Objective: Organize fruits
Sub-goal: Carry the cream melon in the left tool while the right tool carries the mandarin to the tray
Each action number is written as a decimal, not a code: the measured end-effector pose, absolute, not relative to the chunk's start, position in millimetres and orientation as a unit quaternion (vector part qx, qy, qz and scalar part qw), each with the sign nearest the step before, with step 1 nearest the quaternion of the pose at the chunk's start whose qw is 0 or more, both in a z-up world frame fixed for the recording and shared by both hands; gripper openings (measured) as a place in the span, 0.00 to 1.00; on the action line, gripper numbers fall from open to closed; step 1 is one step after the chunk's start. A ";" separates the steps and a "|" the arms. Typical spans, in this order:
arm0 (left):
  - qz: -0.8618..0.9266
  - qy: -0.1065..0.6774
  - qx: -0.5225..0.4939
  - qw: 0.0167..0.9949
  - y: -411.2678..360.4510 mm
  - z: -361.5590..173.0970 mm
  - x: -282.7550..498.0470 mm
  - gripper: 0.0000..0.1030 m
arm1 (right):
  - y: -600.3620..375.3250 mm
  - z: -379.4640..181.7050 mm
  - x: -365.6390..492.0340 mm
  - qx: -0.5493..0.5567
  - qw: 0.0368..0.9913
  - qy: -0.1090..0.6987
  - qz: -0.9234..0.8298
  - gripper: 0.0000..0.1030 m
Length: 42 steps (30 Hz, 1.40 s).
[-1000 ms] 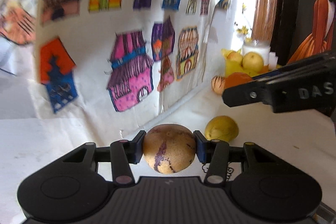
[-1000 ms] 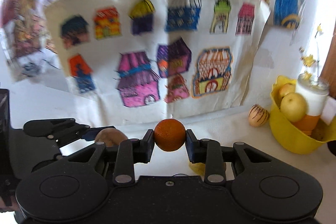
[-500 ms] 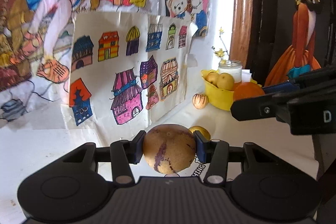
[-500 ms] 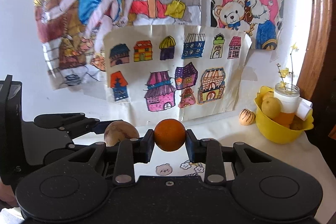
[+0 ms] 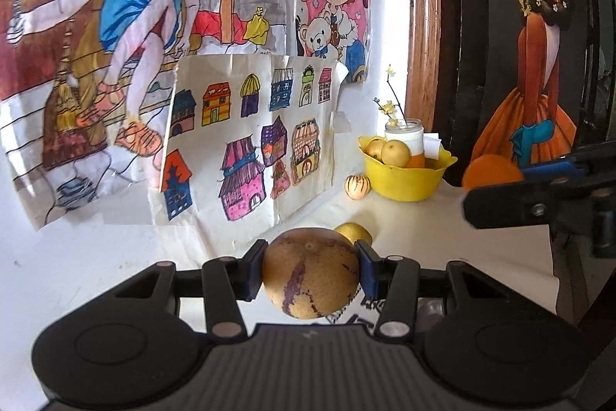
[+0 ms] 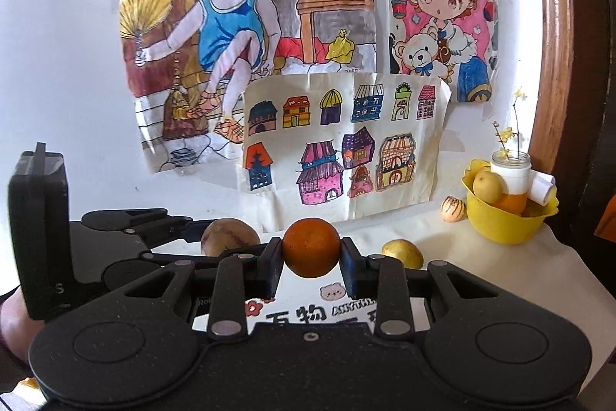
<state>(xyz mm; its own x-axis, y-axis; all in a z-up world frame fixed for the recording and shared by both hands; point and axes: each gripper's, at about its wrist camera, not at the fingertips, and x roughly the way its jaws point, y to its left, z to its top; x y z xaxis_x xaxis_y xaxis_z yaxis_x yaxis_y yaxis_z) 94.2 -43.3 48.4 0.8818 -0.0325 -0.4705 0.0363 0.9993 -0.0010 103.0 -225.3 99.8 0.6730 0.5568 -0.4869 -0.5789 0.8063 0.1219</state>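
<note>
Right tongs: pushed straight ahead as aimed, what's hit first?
Probably the houses drawing propped against the wall. The right tongs, shut on the orange, point at its lower edge, with only bare tablecloth between. Depth is uncertain.

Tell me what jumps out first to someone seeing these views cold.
Each gripper is clamped on a fruit: the left gripper on a mottled brown fruit, the right gripper on an orange. Behind them, bright children's drawings cover the white wall. At the far right a yellow bowl holds fruit and a jar; a striped fruit lies beside it and a yellow fruit lies nearer on the table.
</note>
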 end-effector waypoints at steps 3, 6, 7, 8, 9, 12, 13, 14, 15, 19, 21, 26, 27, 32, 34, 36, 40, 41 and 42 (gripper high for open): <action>-0.018 0.246 0.004 0.969 -42.0 44.3 81.0 0.51 | -231.6 96.4 86.4 -0.013 0.916 0.261 0.306 0.32; -0.021 0.253 0.005 0.967 -42.3 36.8 67.3 0.51 | -236.3 88.6 70.8 -0.012 0.917 0.265 0.298 0.32; -0.024 0.257 0.004 0.966 -42.7 32.5 62.2 0.51 | -237.4 85.3 66.3 -0.011 0.917 0.267 0.295 0.32; -0.026 0.261 0.005 0.965 -43.2 28.6 58.5 0.51 | -238.6 81.4 61.4 -0.010 0.917 0.269 0.293 0.32; -0.029 0.266 0.005 0.964 -43.6 23.8 54.0 0.51 | -240.2 76.9 56.4 -0.006 0.917 0.272 0.291 0.32; -0.036 0.278 0.003 0.960 -43.7 11.5 43.9 0.51 | -243.4 63.5 43.2 0.003 0.916 0.282 0.285 0.32; -0.039 0.283 0.003 0.958 -43.6 6.2 40.3 0.51 | -244.0 58.9 39.2 0.004 0.916 0.285 0.282 0.32; -0.040 0.287 0.003 0.957 -43.1 2.6 38.3 0.51 | -244.5 53.9 35.3 0.006 0.915 0.289 0.280 0.32; -0.043 0.292 0.002 0.955 -42.8 -1.5 36.6 0.51 | -244.7 48.4 31.9 0.008 0.914 0.294 0.278 0.32; -0.051 0.310 0.000 0.949 -42.2 -17.1 37.0 0.51 | -243.3 24.4 20.6 0.021 0.907 0.318 0.275 0.32; -0.052 0.315 0.001 0.948 -42.7 -22.3 39.4 0.51 | -241.2 12.4 16.2 0.020 0.904 0.329 0.271 0.32; -0.058 0.322 0.003 0.945 -46.4 -29.6 50.5 0.51 | -239.6 -13.8 9.2 0.030 0.893 0.360 0.269 0.32; -0.061 0.322 0.004 0.945 -47.7 -30.5 54.2 0.51 | -239.9 -17.8 8.3 0.031 0.892 0.364 0.266 0.32; -0.081 0.329 0.011 0.941 -58.1 -37.5 71.7 0.51 | -237.9 -30.6 7.2 0.027 0.888 0.379 0.261 0.32; -0.090 0.337 0.012 0.937 -62.7 -42.7 77.8 0.51 | -238.9 -32.7 8.1 0.029 0.887 0.381 0.261 0.32; -0.101 0.345 0.017 0.933 -69.0 -48.6 83.5 0.51 | -239.3 -34.4 10.5 0.030 0.886 0.383 0.260 0.32; -0.113 0.357 0.020 0.927 -77.6 -56.8 93.8 0.51 | -236.9 -40.2 14.4 0.021 0.882 0.392 0.259 0.32; -0.116 0.357 0.022 0.926 -79.6 -58.5 95.6 0.51 | -236.1 -42.7 15.1 0.017 0.882 0.394 0.259 0.32; -0.117 0.358 0.023 0.926 -81.2 -60.0 97.4 0.51 | -234.9 -46.3 15.4 0.014 0.880 0.398 0.258 0.32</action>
